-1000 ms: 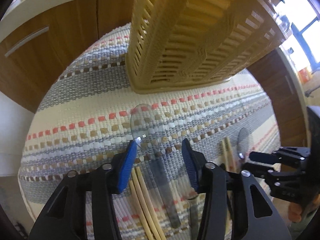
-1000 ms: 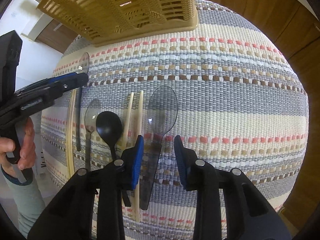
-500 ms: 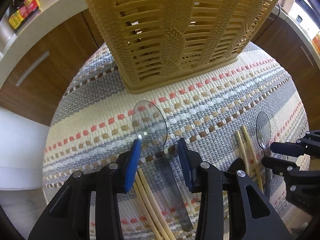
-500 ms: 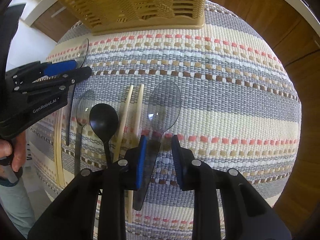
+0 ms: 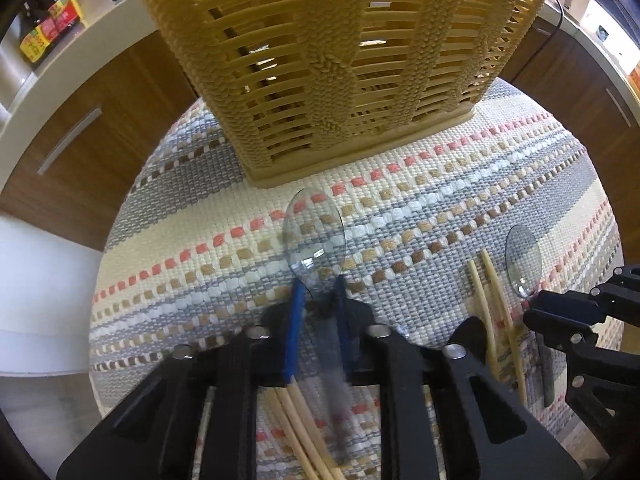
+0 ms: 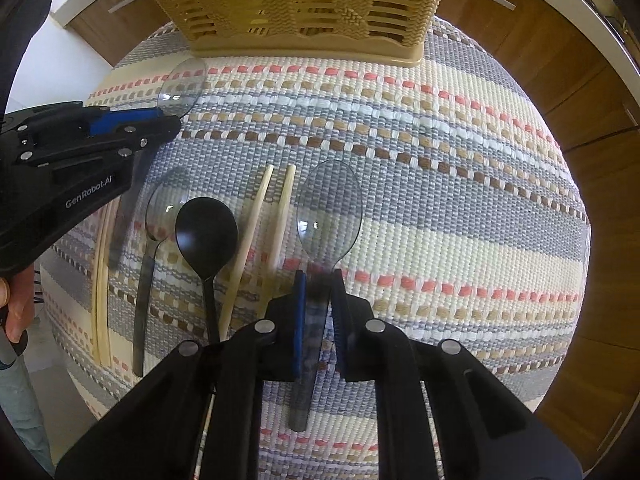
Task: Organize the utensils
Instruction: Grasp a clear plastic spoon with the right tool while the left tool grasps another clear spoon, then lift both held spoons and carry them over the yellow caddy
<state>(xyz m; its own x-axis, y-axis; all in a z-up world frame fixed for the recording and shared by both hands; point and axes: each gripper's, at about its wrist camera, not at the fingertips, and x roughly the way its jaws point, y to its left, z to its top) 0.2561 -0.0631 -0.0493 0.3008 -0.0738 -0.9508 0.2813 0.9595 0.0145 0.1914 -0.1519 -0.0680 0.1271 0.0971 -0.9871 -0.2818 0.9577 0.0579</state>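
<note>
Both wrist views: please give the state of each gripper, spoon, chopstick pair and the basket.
Left gripper: just closed on leftmost clear plastic spoon.
Right gripper: just closed on rightmost clear plastic spoon.
Black plastic spoon: lying free.
Middle chopstick pair: lying free.
Yellow slatted basket: upright on mat.

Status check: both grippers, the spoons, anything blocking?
Left gripper and right gripper just closed, each on a clear spoon's neck. Both spoons still on mat. Basket ahead, path clear.
</note>
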